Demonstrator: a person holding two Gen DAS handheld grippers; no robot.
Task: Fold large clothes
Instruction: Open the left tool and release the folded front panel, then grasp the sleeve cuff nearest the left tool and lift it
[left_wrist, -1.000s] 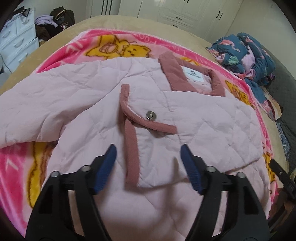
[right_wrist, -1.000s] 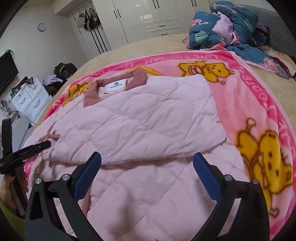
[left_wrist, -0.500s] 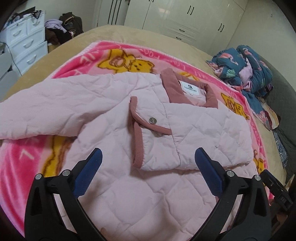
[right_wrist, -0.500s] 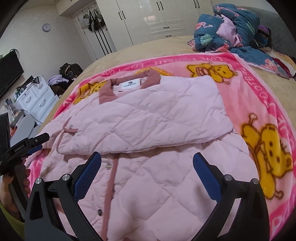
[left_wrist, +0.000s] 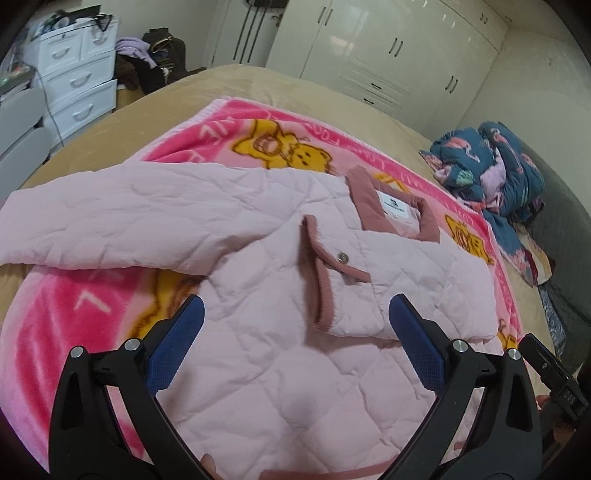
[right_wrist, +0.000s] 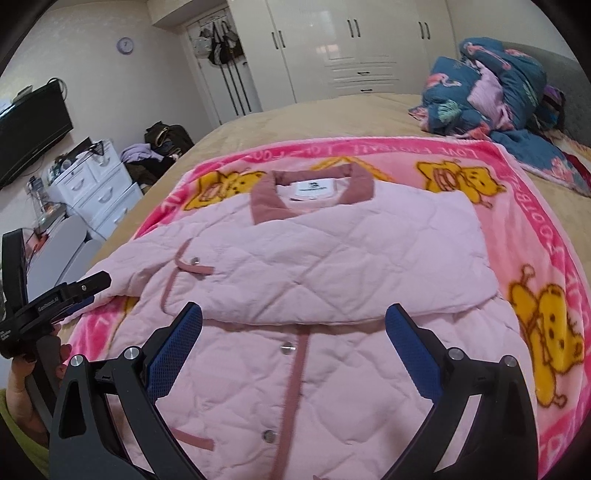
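A pale pink quilted jacket (left_wrist: 280, 354) with dusty-rose trim lies on a pink cartoon blanket (left_wrist: 66, 321) on the bed. Its right sleeve (right_wrist: 332, 273) is folded across the chest, the cuff (left_wrist: 325, 266) with a snap lying near the front placket. The other sleeve (left_wrist: 122, 221) stretches out to the left. The collar (right_wrist: 310, 188) with a white label points away. My left gripper (left_wrist: 295, 306) is open and empty, held above the jacket body. My right gripper (right_wrist: 293, 312) is open and empty above the jacket's lower front (right_wrist: 295, 387).
A heap of blue patterned bedding (right_wrist: 491, 96) sits at the far right of the bed (right_wrist: 295, 114). White drawers (left_wrist: 77, 88) and a pile of clothes (left_wrist: 147, 62) stand left of the bed. White wardrobes (right_wrist: 351, 48) line the far wall.
Both grippers pulled back and up from the jacket. The left gripper's jaws opened wider. The folded sleeve stays across the chest.
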